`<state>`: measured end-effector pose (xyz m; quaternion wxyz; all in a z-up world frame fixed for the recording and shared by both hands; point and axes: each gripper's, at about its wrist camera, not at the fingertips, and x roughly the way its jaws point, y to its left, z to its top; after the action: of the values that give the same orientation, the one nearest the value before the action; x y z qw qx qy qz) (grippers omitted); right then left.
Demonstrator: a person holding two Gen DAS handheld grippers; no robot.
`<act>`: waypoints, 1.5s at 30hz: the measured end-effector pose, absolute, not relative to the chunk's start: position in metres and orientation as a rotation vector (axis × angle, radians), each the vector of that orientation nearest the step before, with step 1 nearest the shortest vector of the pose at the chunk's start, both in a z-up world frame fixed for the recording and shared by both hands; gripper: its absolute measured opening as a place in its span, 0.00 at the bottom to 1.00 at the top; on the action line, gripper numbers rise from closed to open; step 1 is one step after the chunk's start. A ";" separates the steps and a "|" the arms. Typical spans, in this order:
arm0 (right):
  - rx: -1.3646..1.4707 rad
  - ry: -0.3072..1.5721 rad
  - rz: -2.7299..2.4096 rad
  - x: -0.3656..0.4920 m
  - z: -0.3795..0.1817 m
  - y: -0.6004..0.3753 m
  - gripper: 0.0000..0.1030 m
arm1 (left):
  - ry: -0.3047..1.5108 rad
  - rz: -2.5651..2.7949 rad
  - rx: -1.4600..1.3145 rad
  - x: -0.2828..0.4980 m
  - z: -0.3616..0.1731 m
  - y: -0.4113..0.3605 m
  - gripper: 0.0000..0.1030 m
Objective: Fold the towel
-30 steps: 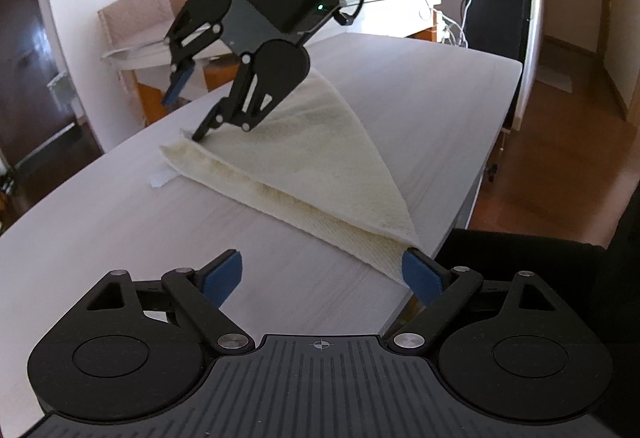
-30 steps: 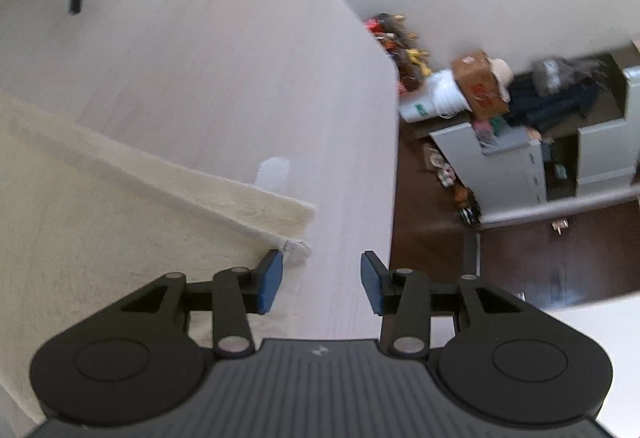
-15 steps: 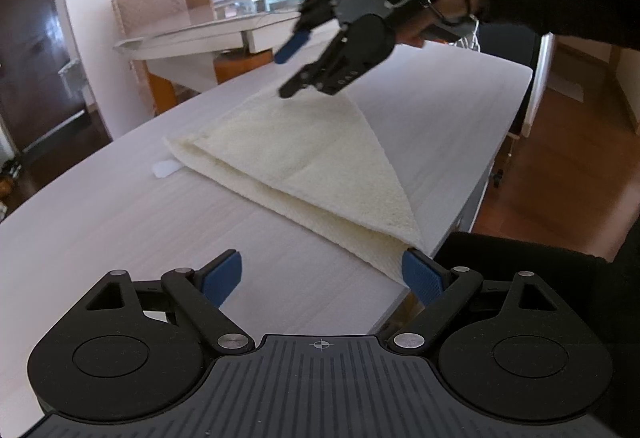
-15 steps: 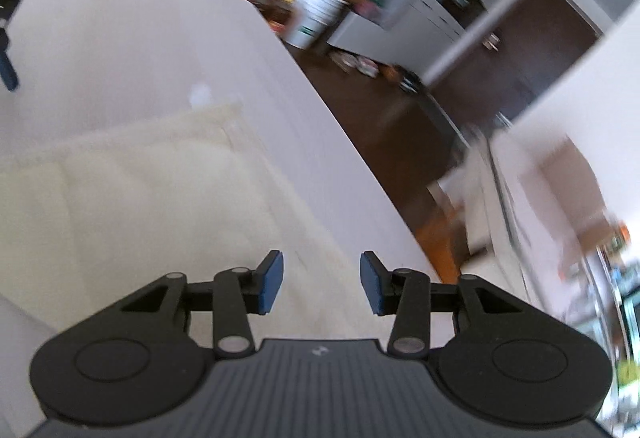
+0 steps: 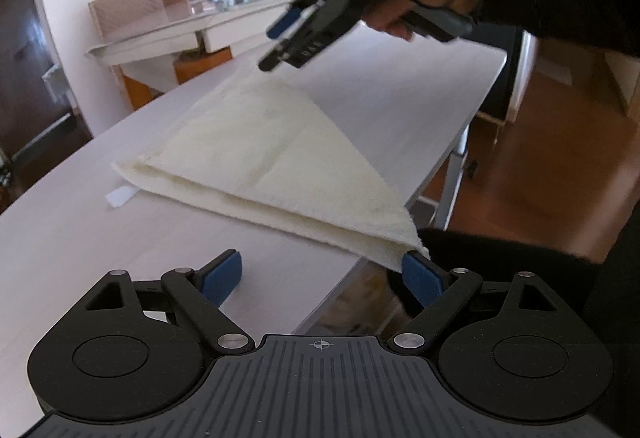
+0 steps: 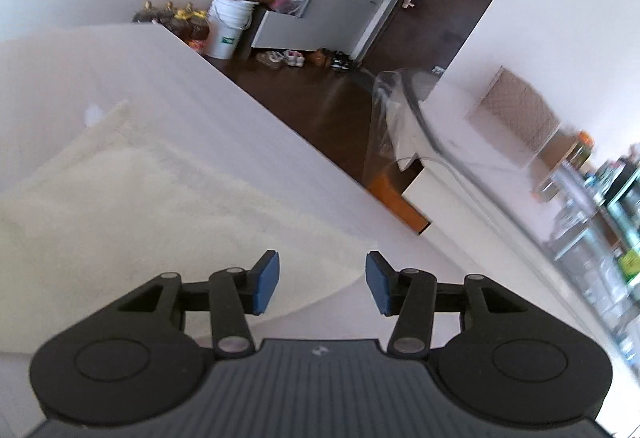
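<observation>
A cream towel (image 5: pixel 272 162) lies folded on the pale wooden table (image 5: pixel 120 238), its near corner hanging over the table's right edge. My left gripper (image 5: pixel 322 274) stands wide open at that corner; the right pad touches the towel's tip, with nothing clamped. In the left wrist view, my right gripper (image 5: pixel 276 46) hovers above the towel's far end, held by a hand in a dark sleeve. In its own view the right gripper (image 6: pixel 322 280) has its jaws opening with nothing between them, above the towel (image 6: pixel 140 206) near its far corner.
A small white tag (image 5: pixel 122 195) lies on the table beside the towel's left fold. Beyond the table stand a second table (image 5: pixel 192 34) with a microwave, a doorway, boxes and a white bucket (image 6: pixel 228 26). Wooden floor lies right of the table edge.
The right gripper has risen off the towel's left end, rolled, and swung right toward the far end, with its jaws wider. The left gripper has barely shifted.
</observation>
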<state>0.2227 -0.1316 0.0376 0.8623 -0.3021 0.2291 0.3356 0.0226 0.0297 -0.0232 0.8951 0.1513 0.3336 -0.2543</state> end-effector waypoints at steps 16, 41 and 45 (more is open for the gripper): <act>-0.735 0.357 1.098 0.014 0.020 -0.140 0.62 | 0.612 -0.343 0.415 0.071 0.012 0.076 0.89; -0.884 0.265 1.122 -0.019 -0.003 -0.131 0.18 | 0.567 -0.299 0.400 0.090 0.021 0.082 0.90; -0.837 0.318 1.176 -0.018 0.015 -0.145 0.18 | 0.576 -0.294 0.393 0.104 0.015 0.081 0.90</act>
<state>-0.0182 -0.1453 0.0145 0.7392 -0.3815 0.1449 0.5358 0.1042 0.0808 0.0151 0.9292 0.1920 0.2811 -0.1437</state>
